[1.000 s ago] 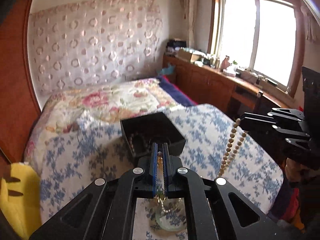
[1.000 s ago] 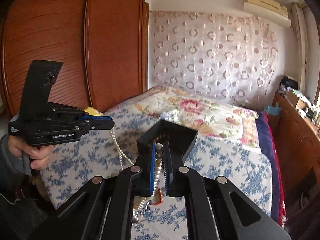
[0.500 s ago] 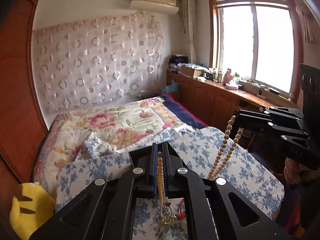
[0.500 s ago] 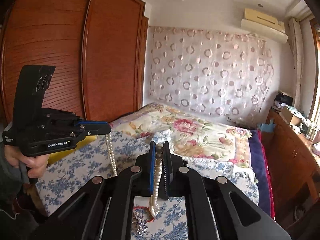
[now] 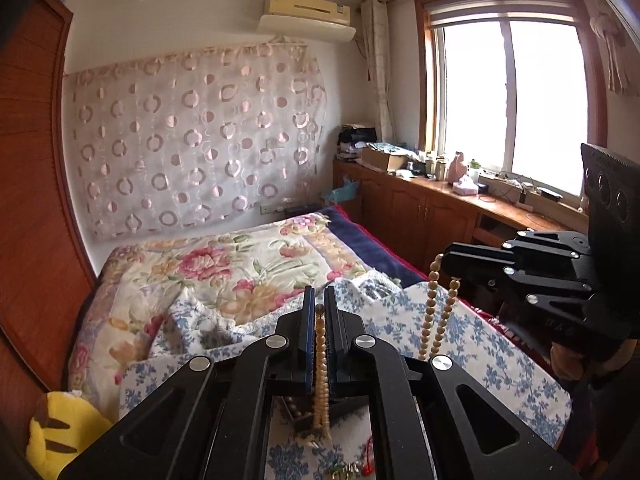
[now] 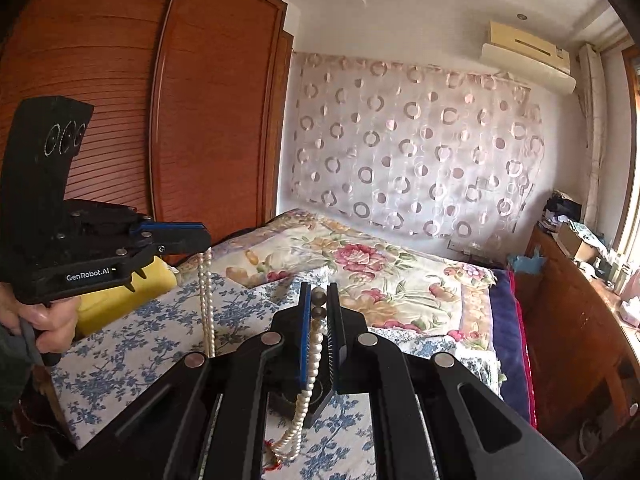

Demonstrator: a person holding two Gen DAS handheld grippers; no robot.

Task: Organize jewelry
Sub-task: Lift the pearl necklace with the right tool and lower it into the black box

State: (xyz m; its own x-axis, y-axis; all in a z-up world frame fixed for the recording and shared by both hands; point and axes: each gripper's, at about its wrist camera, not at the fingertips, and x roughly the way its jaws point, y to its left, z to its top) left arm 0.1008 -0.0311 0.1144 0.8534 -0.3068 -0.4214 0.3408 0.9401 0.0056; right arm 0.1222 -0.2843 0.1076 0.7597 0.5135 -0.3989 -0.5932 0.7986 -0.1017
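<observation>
two grippers are clenched on one pearl necklace, held up in the air over the bed (image 5: 472, 336): the left gripper (image 5: 319, 312) pinches one part of the strand, the right gripper (image 6: 319, 304) another, and loops hang slack below both.

judged from this, the largest risk is the soft bed itself: the blue-flowered quilt (image 6: 132, 344) is rumpled and yielding, so the black jewelry box (image 6: 310, 402) lying on it, mostly hidden beneath the grippers, could tip if a bead loop is dragged over its rim. next, the pearl necklace (image 6: 314, 354) could be strained or snapped if the two hands are pulled apart, since it is gripped at two places. it could also slip, as round glossy beads offer little hold to narrow pads. last, the hanging loops could catch on the small red-threaded trinket (image 6: 276, 460) lying on the quilt below.

the quilt is matte printed cotton, with a rose-patterned cover beyond it. the box is square, dark and hard-walled. the beads are small, smooth, cream-coloured spheres strung closely; two darker beads stand between the right pads. the gripper pads are flat and blue-edged.
</observation>
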